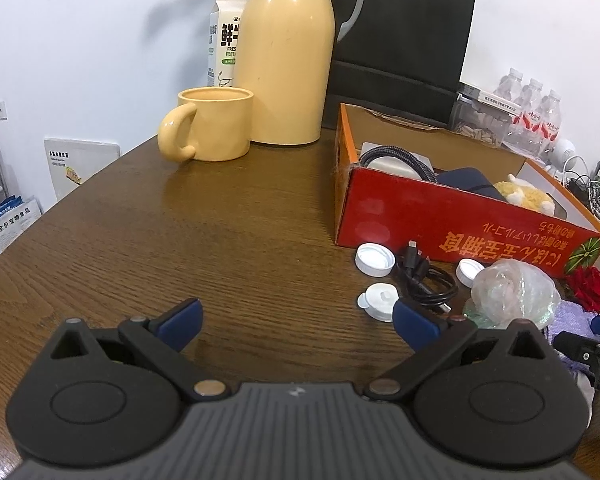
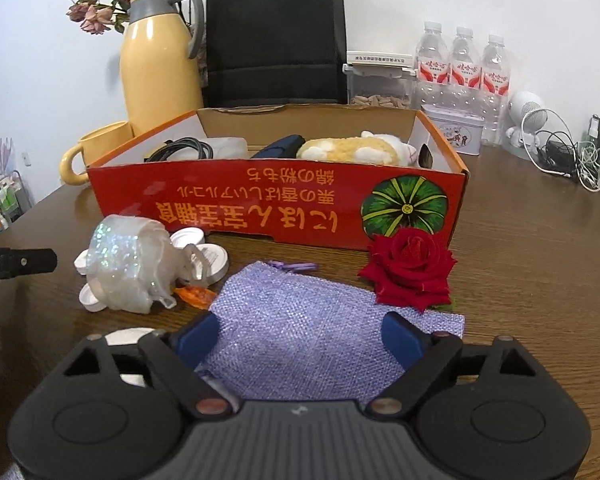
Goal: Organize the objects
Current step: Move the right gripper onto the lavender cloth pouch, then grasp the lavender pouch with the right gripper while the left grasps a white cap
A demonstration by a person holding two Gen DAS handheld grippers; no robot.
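A lilac mesh pouch (image 2: pixel 300 320) lies flat on the wooden table, and my right gripper (image 2: pixel 298 336) stands open and wide with the pouch between its blue fingers. A red fabric rose (image 2: pixel 410 268) rests at the pouch's far right corner. To the left lie a shiny clear wrapper (image 2: pixel 128 264), several white caps (image 2: pixel 214 258) and an orange sweet (image 2: pixel 196 294). Behind them sits the red cardboard box (image 2: pixel 260 200), holding a cable, a navy item and a plush toy (image 2: pixel 356 148). My left gripper (image 1: pixel 298 324) is open over bare table, left of the caps (image 1: pixel 374 259) and a black USB cable (image 1: pixel 424 276).
A yellow thermos (image 1: pixel 284 60) and a yellow mug (image 1: pixel 212 124) stand at the back left beside a milk carton (image 1: pixel 222 40). Behind the box are a black paper bag (image 2: pixel 276 32), water bottles (image 2: pixel 464 64) and a tin (image 2: pixel 456 132). Chargers and cords (image 2: pixel 572 160) lie at the far right.
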